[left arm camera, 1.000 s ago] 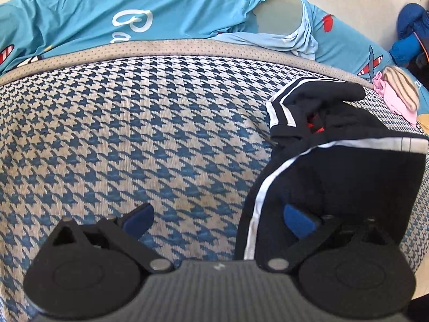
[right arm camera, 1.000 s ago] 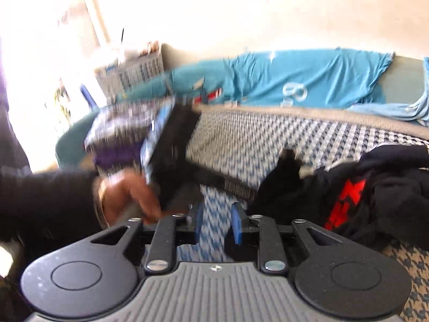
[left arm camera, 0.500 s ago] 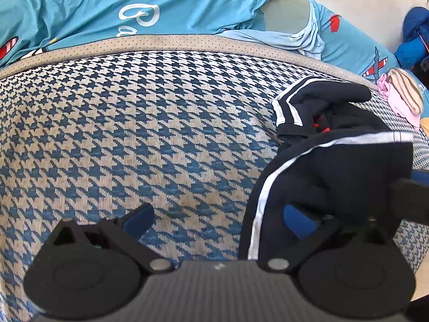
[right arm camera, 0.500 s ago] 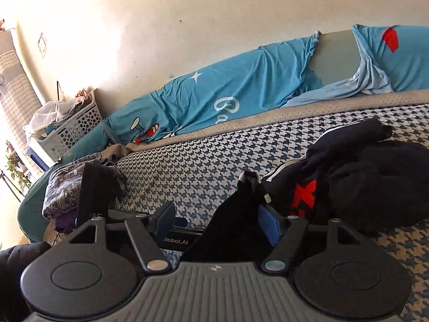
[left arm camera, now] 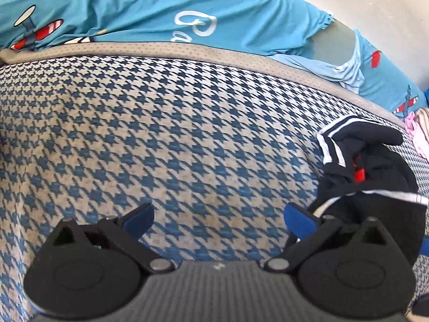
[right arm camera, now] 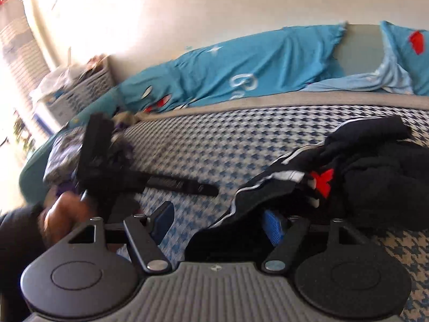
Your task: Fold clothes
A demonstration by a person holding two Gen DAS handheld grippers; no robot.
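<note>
Since a second earlier the right tool (right arm camera: 217, 221) had been opening and stood wide over the dark garment's (right arm camera: 356, 171) near edge. That garment lay crumpled on the bed (left arm camera: 187, 139), right of the wide, empty left tool (left arm camera: 218, 218), the farther one.

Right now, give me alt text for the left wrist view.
An open claw hangs over a blue-and-cream houndstooth bedspread, nothing between its blue pads. A crumpled black garment with white stripes lies at the right, beside the right pad; turquoise bedding runs behind.
</note>
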